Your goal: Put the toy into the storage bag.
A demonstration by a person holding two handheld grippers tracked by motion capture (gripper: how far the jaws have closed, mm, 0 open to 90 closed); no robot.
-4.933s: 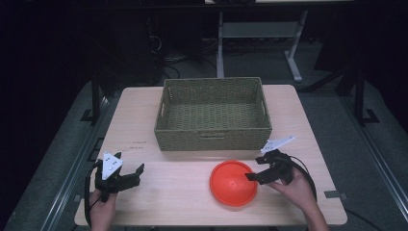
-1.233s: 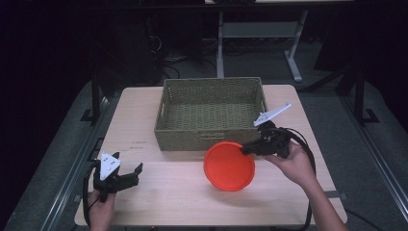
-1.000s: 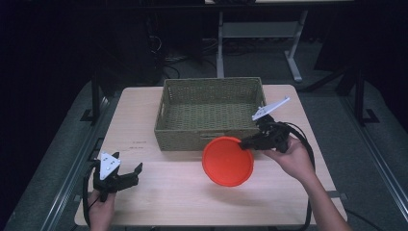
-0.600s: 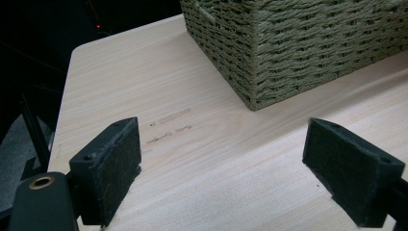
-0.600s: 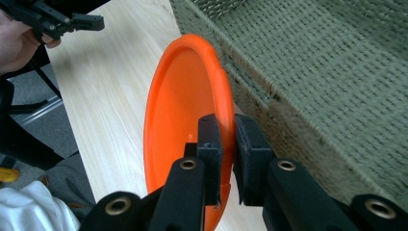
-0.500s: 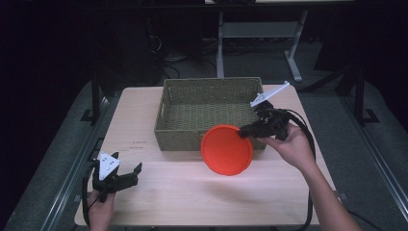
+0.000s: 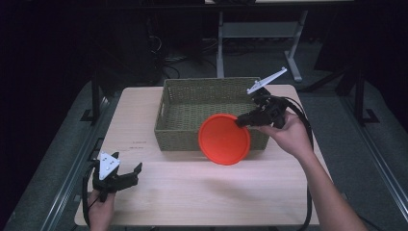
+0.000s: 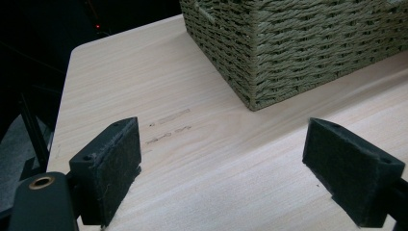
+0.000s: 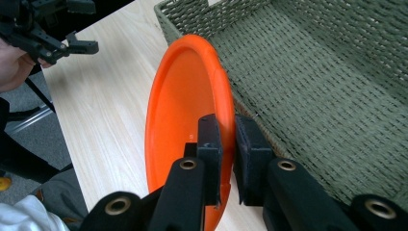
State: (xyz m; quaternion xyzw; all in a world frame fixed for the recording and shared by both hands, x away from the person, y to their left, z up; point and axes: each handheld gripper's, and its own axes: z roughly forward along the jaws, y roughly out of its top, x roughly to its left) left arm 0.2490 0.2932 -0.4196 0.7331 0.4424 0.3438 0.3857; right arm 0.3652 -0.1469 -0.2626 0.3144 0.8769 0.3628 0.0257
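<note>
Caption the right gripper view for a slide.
Right tongs shut on the rim of an orange plate, held on edge beside the woven basket.

A pale rectangular wooden bench (image 7: 192,192) carries faint dark pencil-like marks (image 8: 168,125) near its left side. Behind it, on the dark floor, stands a grey metal stand (image 7: 257,31).

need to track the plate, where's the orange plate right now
In the high view the orange plate is off the table, tilted on edge against the near wall of the wicker basket, its rim clamped in the right gripper.
</note>
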